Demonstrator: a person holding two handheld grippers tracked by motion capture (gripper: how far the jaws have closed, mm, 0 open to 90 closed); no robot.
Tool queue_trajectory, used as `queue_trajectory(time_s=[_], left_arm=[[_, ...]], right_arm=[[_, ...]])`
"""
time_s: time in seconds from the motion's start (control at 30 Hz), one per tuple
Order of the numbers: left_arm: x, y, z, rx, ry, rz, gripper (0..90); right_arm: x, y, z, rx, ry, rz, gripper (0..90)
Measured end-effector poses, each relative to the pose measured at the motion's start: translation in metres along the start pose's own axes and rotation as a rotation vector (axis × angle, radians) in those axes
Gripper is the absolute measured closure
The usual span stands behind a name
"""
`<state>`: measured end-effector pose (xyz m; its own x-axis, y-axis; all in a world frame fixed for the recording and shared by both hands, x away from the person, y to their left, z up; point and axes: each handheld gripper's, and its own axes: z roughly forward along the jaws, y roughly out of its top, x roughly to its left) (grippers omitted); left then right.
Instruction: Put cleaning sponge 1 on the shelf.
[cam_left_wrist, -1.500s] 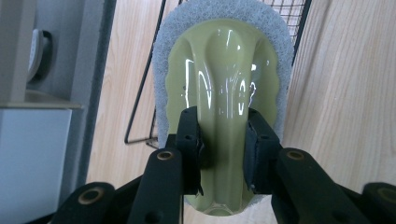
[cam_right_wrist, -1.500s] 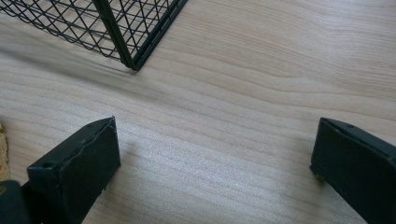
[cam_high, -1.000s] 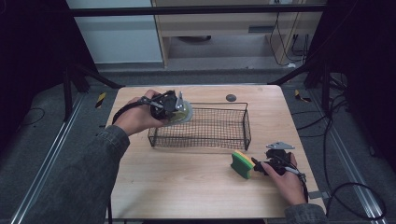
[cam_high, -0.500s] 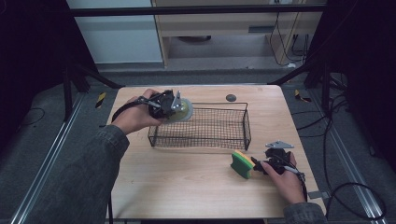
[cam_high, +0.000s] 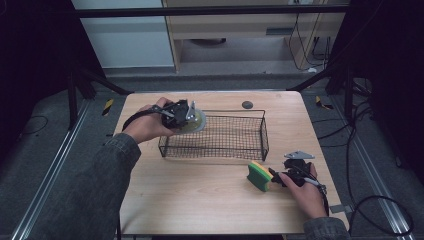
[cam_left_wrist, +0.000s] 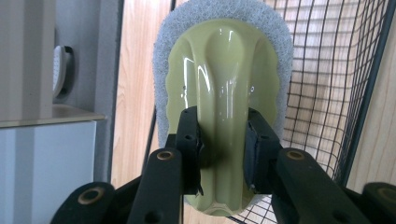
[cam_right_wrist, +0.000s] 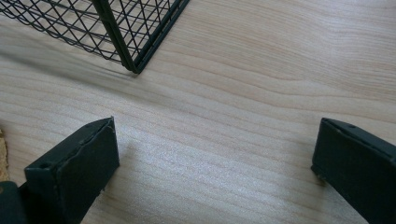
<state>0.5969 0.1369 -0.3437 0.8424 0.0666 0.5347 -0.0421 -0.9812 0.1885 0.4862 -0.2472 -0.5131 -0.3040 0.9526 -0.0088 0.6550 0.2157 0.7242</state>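
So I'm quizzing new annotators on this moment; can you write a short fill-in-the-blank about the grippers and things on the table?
1. The left gripper is shut on a green scrubber with a ____ pad.
2. It holds the scrubber over the wire ____.
3. The right gripper has its jaws ____.
4. The sponge by it is green and ____.

Missing words: white; basket; open; yellow

The wire basket (cam_high: 215, 136) sits mid-table (cam_high: 200, 200) — a scrubber (cam_high: 196, 121) held over its left end, a sponge (cam_high: 260, 176) before its right corner, a small disc (cam_high: 247, 105) behind.
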Motion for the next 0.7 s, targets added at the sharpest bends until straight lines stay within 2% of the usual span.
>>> queue_trajectory(time_s=[0.33,0.7], left_arm=[[-0.005,-0.008,0.011,0.031,-0.021,0.017,70.6],[-0.007,-0.018,0.018,0.046,-0.042,-0.003,70.6]], right_arm=[[0.000,0.000,0.000,0.000,0.000,0.000,0.7],[0.000,0.000,0.000,0.000,0.000,-0.001,0.7]])
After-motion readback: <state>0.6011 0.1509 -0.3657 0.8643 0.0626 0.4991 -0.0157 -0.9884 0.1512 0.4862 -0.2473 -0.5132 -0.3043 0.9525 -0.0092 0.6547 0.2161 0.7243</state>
